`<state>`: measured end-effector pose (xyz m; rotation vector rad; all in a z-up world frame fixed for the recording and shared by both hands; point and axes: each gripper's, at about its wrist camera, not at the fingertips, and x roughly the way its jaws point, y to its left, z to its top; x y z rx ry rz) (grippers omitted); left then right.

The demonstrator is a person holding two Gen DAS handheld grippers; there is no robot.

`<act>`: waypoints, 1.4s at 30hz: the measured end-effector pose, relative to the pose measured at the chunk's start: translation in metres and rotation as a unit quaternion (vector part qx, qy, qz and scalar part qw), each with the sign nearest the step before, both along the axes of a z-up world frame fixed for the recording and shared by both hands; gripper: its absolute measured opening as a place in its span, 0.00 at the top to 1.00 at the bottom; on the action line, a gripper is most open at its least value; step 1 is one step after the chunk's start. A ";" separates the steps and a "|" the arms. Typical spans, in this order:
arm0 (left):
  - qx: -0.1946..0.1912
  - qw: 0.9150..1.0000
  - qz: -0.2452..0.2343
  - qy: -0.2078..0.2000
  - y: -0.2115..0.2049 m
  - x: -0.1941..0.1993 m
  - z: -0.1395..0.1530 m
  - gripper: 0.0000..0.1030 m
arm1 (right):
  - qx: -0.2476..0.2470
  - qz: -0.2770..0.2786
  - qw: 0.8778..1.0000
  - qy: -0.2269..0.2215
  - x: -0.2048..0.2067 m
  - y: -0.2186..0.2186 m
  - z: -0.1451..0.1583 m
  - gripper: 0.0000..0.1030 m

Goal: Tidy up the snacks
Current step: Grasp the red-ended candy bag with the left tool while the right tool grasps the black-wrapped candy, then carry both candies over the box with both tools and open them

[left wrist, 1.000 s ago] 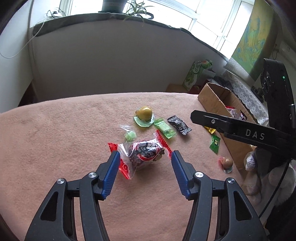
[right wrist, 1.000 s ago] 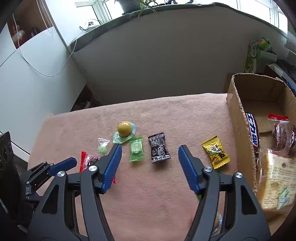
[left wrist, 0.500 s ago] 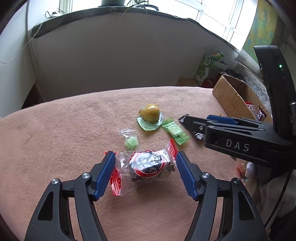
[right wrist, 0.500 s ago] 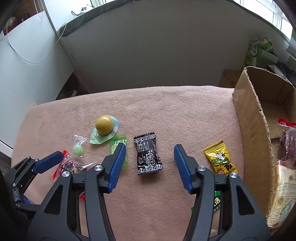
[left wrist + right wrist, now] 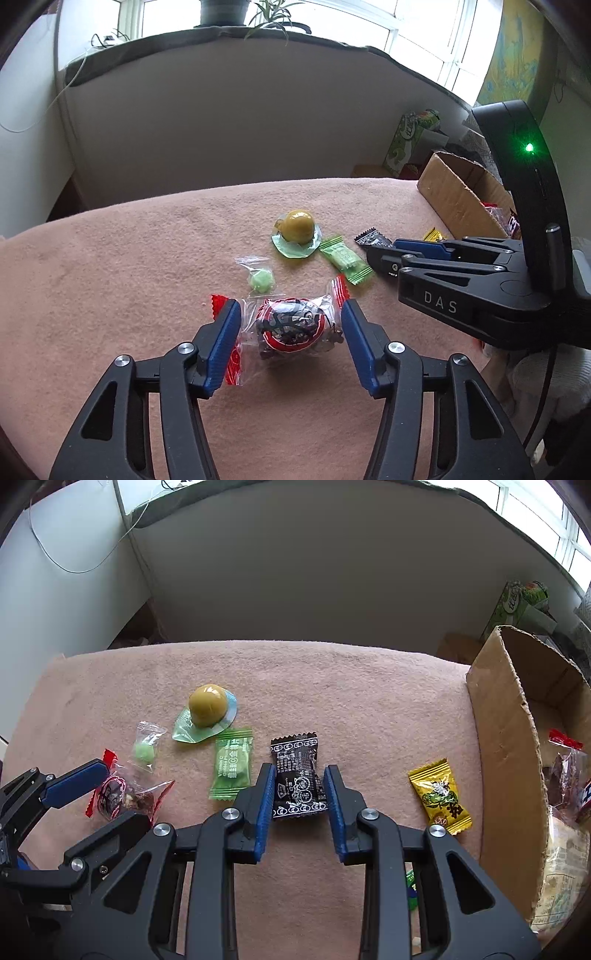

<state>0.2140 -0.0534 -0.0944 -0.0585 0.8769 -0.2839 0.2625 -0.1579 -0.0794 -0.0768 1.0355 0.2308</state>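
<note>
Several snacks already lie in the cardboard box (image 5: 506,738) at the table's right edge, while six wrapped pieces remain on the pink table (image 5: 332,679). The left tool (image 5: 290,332) is spread around the red-ended clear packet (image 5: 288,326), not yet clamping it. The right tool (image 5: 299,805) brackets the black packet (image 5: 297,775), its pads (image 5: 266,805) apparently touching the packet's edges.

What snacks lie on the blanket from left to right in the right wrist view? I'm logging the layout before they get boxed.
Red-ended clear packet → small clear bag with a green candy → yellow dome jelly cup → green wrapper → black wrapper → yellow wrapper.
</note>
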 end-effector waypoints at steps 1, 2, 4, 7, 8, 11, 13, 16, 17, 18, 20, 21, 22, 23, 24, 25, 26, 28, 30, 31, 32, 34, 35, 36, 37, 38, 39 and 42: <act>-0.004 1.000 0.002 0.000 0.002 -0.002 0.001 0.47 | 0.002 0.001 1.000 -0.001 -0.001 0.000 0.000 0.73; -0.008 1.000 0.004 0.001 0.005 -0.003 0.001 0.48 | 0.004 0.001 1.000 -0.002 -0.003 0.001 0.000 0.73; -0.016 1.000 0.009 0.003 0.010 -0.006 0.002 0.48 | 0.012 -0.002 1.000 -0.003 -0.005 -0.001 0.001 0.73; -0.033 0.999 0.016 0.005 0.019 -0.012 0.005 0.49 | 0.026 -0.004 1.000 -0.008 -0.010 -0.004 0.005 0.74; -0.038 0.999 0.017 0.006 0.021 -0.014 0.007 0.49 | 0.029 -0.004 1.000 -0.011 -0.013 -0.004 0.008 0.74; -0.046 0.999 0.021 0.000 0.025 -0.020 0.016 0.49 | 0.037 0.001 0.999 -0.023 -0.021 -0.004 0.017 0.74; -0.050 0.998 0.022 -0.006 0.027 -0.024 0.022 0.49 | 0.043 0.002 0.999 -0.032 -0.028 -0.004 0.024 0.74; -0.059 0.998 0.022 -0.015 0.031 -0.031 0.034 0.49 | 0.056 0.003 0.998 -0.042 -0.038 -0.010 0.035 0.74; -0.061 0.998 0.021 -0.018 0.031 -0.033 0.038 0.49 | 0.062 0.003 0.997 -0.045 -0.041 -0.014 0.039 0.74; -0.065 0.997 0.021 -0.020 0.031 -0.034 0.042 0.49 | 0.068 0.003 0.997 -0.047 -0.044 -0.018 0.044 0.74; -0.070 0.997 0.021 -0.024 0.029 -0.035 0.048 0.49 | 0.078 0.004 0.995 -0.056 -0.053 -0.025 0.054 0.74; -0.073 0.997 0.021 -0.026 0.025 -0.034 0.050 0.49 | 0.078 0.005 0.995 -0.063 -0.058 -0.027 0.059 0.74; -0.077 0.996 0.019 -0.029 0.023 -0.034 0.053 0.49 | 0.078 0.005 0.994 -0.070 -0.064 -0.032 0.064 0.74; -0.080 0.996 0.017 -0.030 0.021 -0.035 0.057 0.49 | 0.079 0.004 0.994 -0.077 -0.069 -0.035 0.070 0.74; -0.082 0.996 0.014 -0.032 0.018 -0.034 0.059 0.49 | 0.081 0.003 0.993 -0.085 -0.076 -0.040 0.075 0.74; -0.083 0.996 0.011 -0.034 0.014 -0.033 0.062 0.49 | 0.083 0.000 0.992 -0.092 -0.081 -0.046 0.080 0.74; -0.084 0.996 0.008 -0.036 0.009 -0.031 0.065 0.49 | 0.083 -0.003 0.992 -0.098 -0.086 -0.052 0.084 0.74; -0.085 0.996 -0.001 -0.039 -0.004 -0.026 0.069 0.49 | 0.084 -0.010 0.991 -0.108 -0.094 -0.070 0.092 0.74; -0.084 0.995 -0.010 -0.043 -0.018 -0.023 0.073 0.49 | 0.083 -0.022 0.989 -0.118 -0.102 -0.087 0.098 0.74; -0.084 0.995 -0.014 -0.044 -0.026 -0.019 0.074 0.49 | 0.085 -0.028 0.988 -0.122 -0.105 -0.097 0.101 0.73; -0.084 0.995 -0.019 -0.046 -0.034 -0.016 0.076 0.49 | 0.087 -0.034 0.988 -0.125 -0.108 -0.107 0.105 0.73; -0.086 0.995 -0.028 -0.047 -0.049 -0.011 0.079 0.49 | 0.084 -0.045 0.987 -0.131 -0.113 -0.125 0.110 0.73; -0.086 0.995 -0.034 -0.048 -0.057 -0.008 0.081 0.49 | 0.081 -0.050 0.986 -0.134 -0.116 -0.134 0.113 0.73; -0.087 0.994 -0.038 -0.049 -0.064 -0.005 0.081 0.49 | 0.078 -0.055 0.986 -0.137 -0.118 -0.141 0.114 0.73; -0.089 0.994 -0.043 -0.049 -0.071 -0.004 0.083 0.49 | 0.074 -0.060 0.986 -0.140 -0.122 -0.149 0.117 0.73; -0.091 0.993 -0.047 -0.050 -0.078 -0.003 0.084 0.49 | 0.070 -0.064 0.985 -0.143 -0.123 -0.156 0.118 0.73; -0.094 0.993 -0.051 -0.050 -0.085 -0.001 0.085 0.49 | 0.068 -0.067 0.985 -0.144 -0.125 -0.162 0.118 0.73; -0.099 0.992 -0.063 -0.049 -0.104 0.004 0.087 0.49 | 0.063 -0.076 0.984 -0.146 -0.129 -0.179 0.119 0.73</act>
